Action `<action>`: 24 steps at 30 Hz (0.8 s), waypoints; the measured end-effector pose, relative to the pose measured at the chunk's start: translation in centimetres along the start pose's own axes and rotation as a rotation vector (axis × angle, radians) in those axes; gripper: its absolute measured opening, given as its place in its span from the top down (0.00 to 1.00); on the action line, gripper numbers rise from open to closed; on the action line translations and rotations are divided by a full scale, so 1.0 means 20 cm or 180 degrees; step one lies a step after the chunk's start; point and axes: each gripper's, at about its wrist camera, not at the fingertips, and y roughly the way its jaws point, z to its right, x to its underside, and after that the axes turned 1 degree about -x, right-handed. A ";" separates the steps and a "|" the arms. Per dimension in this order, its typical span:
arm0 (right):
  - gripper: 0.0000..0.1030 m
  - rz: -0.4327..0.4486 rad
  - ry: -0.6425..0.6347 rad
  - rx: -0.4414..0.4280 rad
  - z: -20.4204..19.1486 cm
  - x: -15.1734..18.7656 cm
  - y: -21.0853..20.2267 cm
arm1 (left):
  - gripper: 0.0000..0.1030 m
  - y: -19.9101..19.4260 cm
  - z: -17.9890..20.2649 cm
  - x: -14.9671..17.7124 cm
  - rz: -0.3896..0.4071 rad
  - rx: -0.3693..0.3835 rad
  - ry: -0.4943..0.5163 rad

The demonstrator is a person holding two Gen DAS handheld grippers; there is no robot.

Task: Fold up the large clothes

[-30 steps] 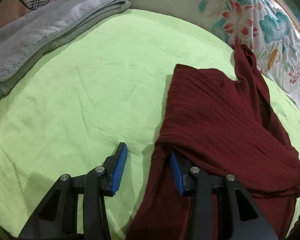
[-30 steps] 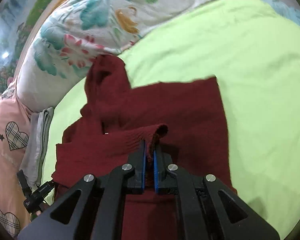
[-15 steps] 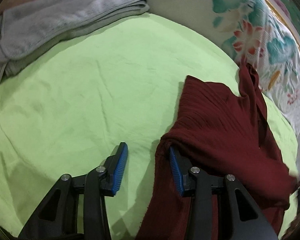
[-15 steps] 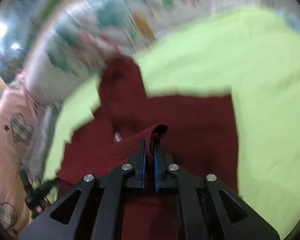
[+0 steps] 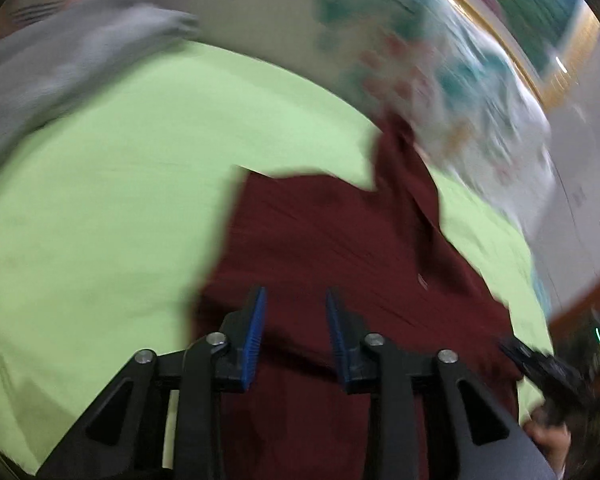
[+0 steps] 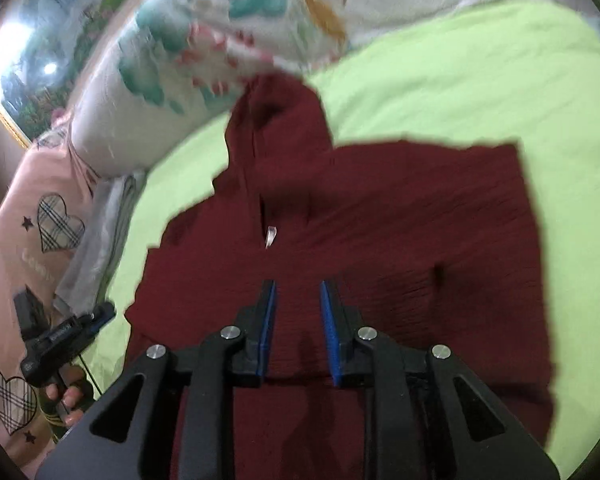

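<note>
A: How do the tongs stand?

B: Both pairs are parted with nothing between the blue pads. The right tongs hover over the middle of the dark red hoodie, released; whether the tips touch the cloth I cannot tell. The left tongs are likewise spread, above the garment's near edge.

A: Where does the hoodie lie, and which way?

B: Flat on the green bed sheet. In the right wrist view its hood points away toward the floral pillow, so the long axis runs from the tongs toward that pillow.

A: Anything else?

B: A folded grey towel at the sheet's far left, blurred, well apart from the hoodie
</note>
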 end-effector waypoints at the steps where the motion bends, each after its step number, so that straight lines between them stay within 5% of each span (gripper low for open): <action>1: 0.77 -0.0114 0.0049 0.0135 0.03 0.00 0.06 | 0.67 0.05 0.04 0.01 -0.0070 -0.0053 0.0112; 4: 0.80 -0.0125 0.0343 0.0188 0.15 0.00 0.07 | 0.71 0.21 0.04 0.02 -0.0361 -0.0423 0.0252; 8: 0.76 0.0097 0.0329 0.0252 0.16 0.03 -0.14 | 0.70 0.11 -0.06 0.04 -0.0326 -0.0299 0.0186; 11: 0.65 0.0204 0.0313 0.0248 0.19 0.08 -0.28 | 0.48 -0.04 -0.10 0.08 -0.0189 -0.0322 0.0197; 18: 0.65 0.0200 0.0306 0.0124 0.17 0.06 -0.34 | 0.47 -0.21 -0.18 0.13 -0.0138 -0.0300 0.0090; 24: 0.65 0.0219 0.0042 -0.0063 0.01 -0.20 -0.21 | 0.46 -0.11 -0.03 -0.08 -0.0150 -0.0175 0.0101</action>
